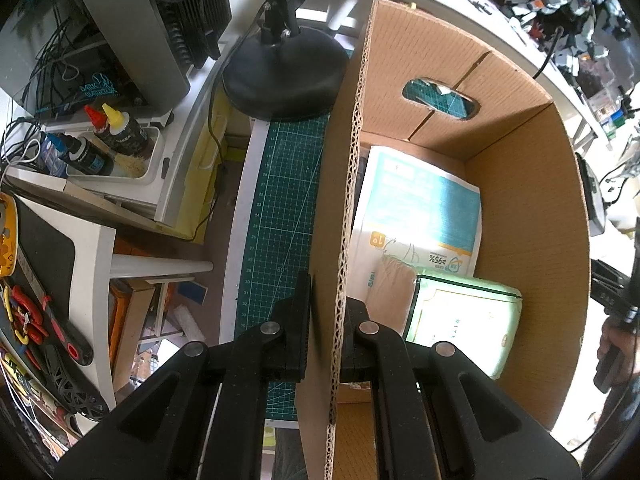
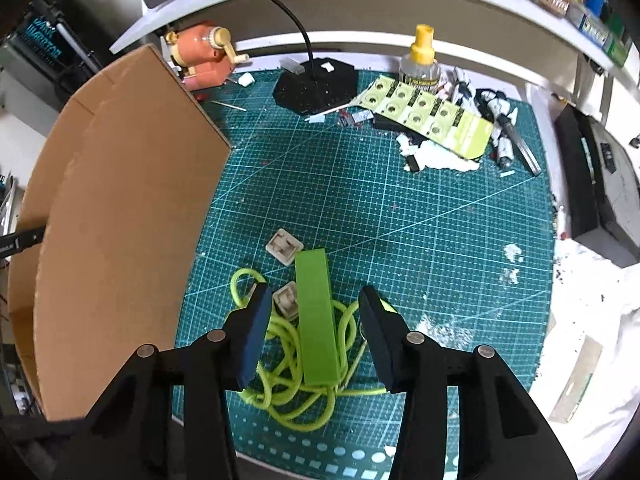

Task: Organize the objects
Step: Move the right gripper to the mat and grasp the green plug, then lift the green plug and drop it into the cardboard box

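Nearest, at the right gripper [image 2: 314, 300]: half spread, straddling the green block [image 2: 316, 320], neither pad pressing on its sides, so nothing held. Lying on the cutting mat [image 2: 400, 220], just beside the cardboard box [image 2: 120, 220], on top of its own tangled green cord [image 2: 288, 404].

Likely trouble here:
- Could pinch a loop of cord together with the block, since coils run under and beside both pads. Would then give a soft, slipping hold.
- Could catch the beige square plug [image 2: 286, 299] touching the block's left side, close to the left pad. Would wedge the grip askew or flick the plug away.
- Might drag the whole tangle along on lifting, snagging the second beige plug [image 2: 285, 247] just beyond, or hooking the box edge on the way over.
- May tip in the jaws if gripped near one end of so long a block.

Further out, at the left gripper [image 1: 330, 320]: clamped tight on the box's corrugated wall [image 1: 344, 240], steadying it. Could buckle that thin wall or tilt the box if pulled while the cord drags across the rim.

Inside the box: a green tissue pack [image 1: 464, 320] and a blue-and-white pack [image 1: 420, 208] covering most of the floor. Little flat room, so a loose cord may spill back over the side.

Farthest, the yellow-capped bottle [image 2: 420, 64]: well apart, at risk only from a whipping cord end.
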